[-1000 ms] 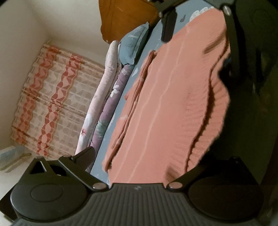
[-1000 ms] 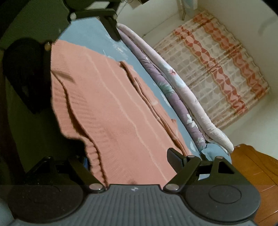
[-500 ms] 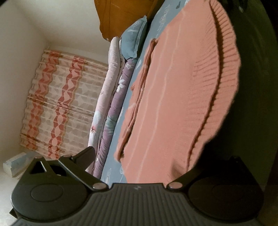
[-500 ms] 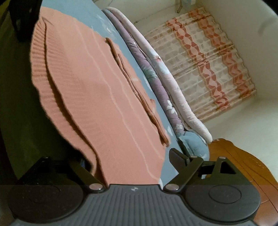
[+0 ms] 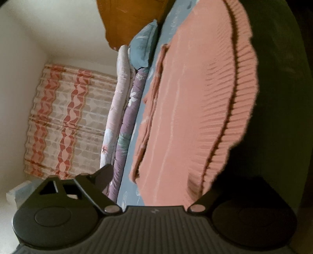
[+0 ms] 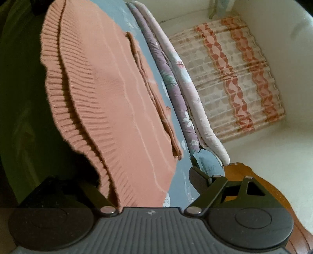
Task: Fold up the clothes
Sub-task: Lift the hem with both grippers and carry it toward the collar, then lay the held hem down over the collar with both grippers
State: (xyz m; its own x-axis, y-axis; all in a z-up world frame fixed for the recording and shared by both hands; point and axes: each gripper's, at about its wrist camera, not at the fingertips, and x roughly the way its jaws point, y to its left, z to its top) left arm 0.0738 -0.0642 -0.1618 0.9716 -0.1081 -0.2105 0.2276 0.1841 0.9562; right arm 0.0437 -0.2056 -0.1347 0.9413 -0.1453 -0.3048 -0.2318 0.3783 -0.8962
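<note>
Location: a home bedroom. A bed (image 5: 150, 78) with blue floral sheet; folded quilts (image 5: 125, 109) alongside it, wooden headboard (image 5: 129, 17) at its end, patterned curtain (image 5: 66, 129) beyond.

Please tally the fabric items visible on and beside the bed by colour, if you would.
Salmon-pink knitted sweater: 1
Blue-grey floral bedsheet: 1
Blue-grey pillow: 1
Purple floral quilt: 1
Pale pink floral quilt: 1
Red-and-white patterned curtain: 1
Total: 6

Dim warm light, motion blur, fisheye-bent edges, deep side shadows
</note>
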